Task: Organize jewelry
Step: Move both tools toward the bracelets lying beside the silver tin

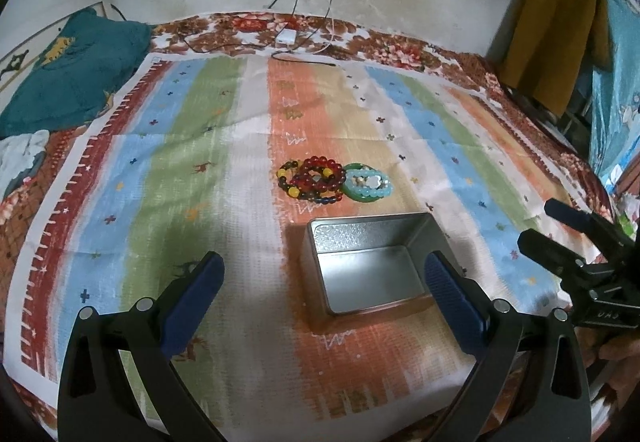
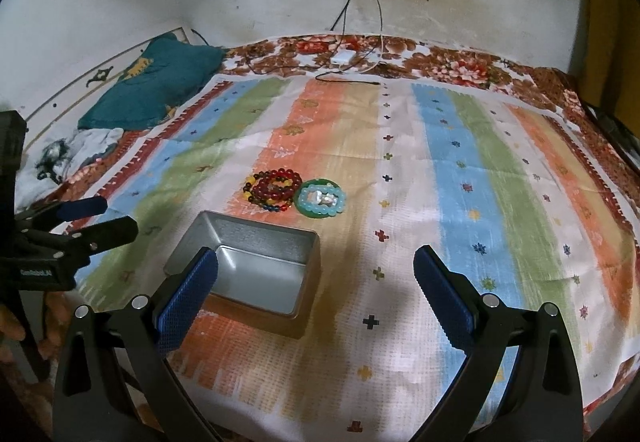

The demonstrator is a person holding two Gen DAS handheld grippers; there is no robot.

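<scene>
We hover both grippers, left gripper (image 1: 320,306) and right gripper (image 2: 316,306), fingers spread and empty, over the bed; bracelets (image 1: 316,179) lie heaped just beyond the empty tin (image 1: 368,262); pinch one strand only; right view alone shows the tin's outer side.

striped cloth (image 1: 192,169) on bed carries tin (image 1: 372,266), bracelets (image 1: 316,177).

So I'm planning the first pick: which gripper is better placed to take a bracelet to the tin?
Probably the left. In its own view the bracelets lie almost straight ahead between the open left gripper's fingers, with the tin below. The right gripper, also open, sees both off to its left.
</scene>
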